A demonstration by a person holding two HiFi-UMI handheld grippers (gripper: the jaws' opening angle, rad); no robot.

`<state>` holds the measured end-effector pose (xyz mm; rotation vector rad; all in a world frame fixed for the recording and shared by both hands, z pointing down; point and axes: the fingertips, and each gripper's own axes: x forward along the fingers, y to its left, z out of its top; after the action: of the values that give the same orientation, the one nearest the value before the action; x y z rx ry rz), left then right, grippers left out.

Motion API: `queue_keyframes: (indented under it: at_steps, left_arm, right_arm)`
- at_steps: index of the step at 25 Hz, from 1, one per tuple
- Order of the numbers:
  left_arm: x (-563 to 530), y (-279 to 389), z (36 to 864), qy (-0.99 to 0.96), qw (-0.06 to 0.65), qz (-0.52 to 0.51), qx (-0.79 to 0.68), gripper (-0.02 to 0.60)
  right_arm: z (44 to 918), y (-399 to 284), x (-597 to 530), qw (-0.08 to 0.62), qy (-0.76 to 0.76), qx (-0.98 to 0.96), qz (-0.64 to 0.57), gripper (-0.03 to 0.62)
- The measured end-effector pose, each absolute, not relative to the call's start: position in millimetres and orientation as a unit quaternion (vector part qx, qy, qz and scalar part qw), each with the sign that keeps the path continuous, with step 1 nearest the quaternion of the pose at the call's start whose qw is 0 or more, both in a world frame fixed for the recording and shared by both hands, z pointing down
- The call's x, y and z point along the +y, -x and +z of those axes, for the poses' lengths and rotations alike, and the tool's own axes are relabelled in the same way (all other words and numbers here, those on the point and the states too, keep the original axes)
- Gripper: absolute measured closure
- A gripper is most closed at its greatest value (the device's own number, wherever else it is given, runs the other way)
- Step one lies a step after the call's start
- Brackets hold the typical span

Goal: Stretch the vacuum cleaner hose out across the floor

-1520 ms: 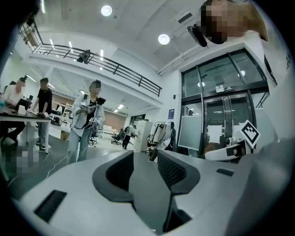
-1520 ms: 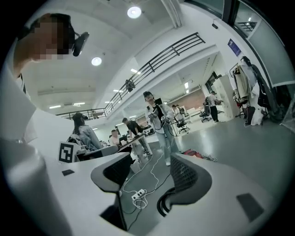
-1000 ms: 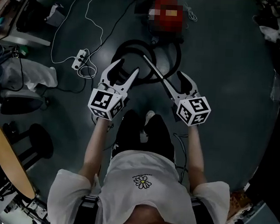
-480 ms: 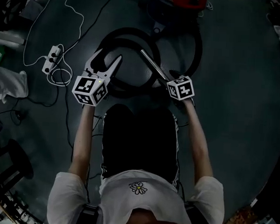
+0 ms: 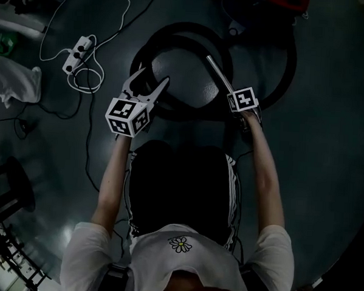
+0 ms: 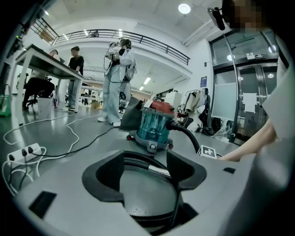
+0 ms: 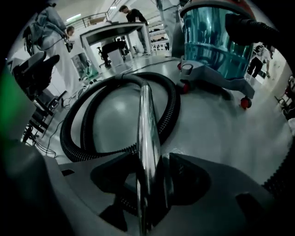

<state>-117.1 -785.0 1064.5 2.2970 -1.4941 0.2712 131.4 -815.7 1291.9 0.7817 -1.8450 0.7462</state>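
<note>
The black ribbed hose (image 5: 175, 35) lies coiled on the dark floor, running to the red-and-teal vacuum cleaner (image 6: 154, 124) beyond it. Its chrome wand (image 5: 216, 70) slants across the coil. My right gripper (image 5: 238, 101) tips steeply down at the wand's near end. In the right gripper view the wand (image 7: 146, 124) runs between the jaws of this gripper (image 7: 151, 163), which stand open around it. My left gripper (image 5: 152, 79) hovers low over the coil's left side. Its jaws have just been opening and stand wide with nothing between them; hose (image 6: 138, 162) shows past them.
A white power strip (image 5: 77, 47) with looped cables lies left of the coil. A pale cloth (image 5: 15, 81) and a dark stool (image 5: 10, 181) sit further left. Several people (image 6: 115, 78) stand by a table (image 6: 41, 64) beyond the vacuum.
Both grippers have dropped toward the floor and the view has come closer to the coil. The right gripper has tipped downward onto the wand's near end.
</note>
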Motion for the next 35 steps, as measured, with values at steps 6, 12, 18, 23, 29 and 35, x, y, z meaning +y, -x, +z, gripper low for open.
queue_keyframes:
  at_steps: [6,12,18,23,29,35]
  left_arm:
    - [-768.5,156.3,1061.4,-0.794,0.211,0.075,-0.565,0.311]
    - [-768.8,167.9,1024.1,-0.800,0.164,0.085,-0.571,0.311]
    - [-782.4,164.4,985.8,-0.815,0.095,0.128,-0.557,0.311]
    - [-799.1,141.7,944.0,-0.835,-0.004,0.188,-0.517,0.311]
    - [-807.5,130.9,860.5,-0.863,-0.070,0.183,-0.465,0.311]
    - [-776.2,116.0,744.1,-0.898,-0.058,0.186,-0.394,0.311]
  right_arm:
    - [1293.2,-128.6,-798.8,0.548,-0.280,-0.717,0.328,0.410]
    - [1232.6,-133.6,-815.1,0.591,-0.300,-0.736,0.138,0.410]
    - [1105.2,-113.9,-854.0,0.625,-0.253,-0.719,-0.166,0.410]
    - [992.6,-91.5,-871.3,0.602,-0.218,-0.667,-0.381,0.410]
    - [882.3,-73.2,-869.5,0.559,-0.196,-0.614,-0.521,0.410]
    - [727.3,-27.0,-824.0,0.488,-0.142,-0.565,-0.649,0.410]
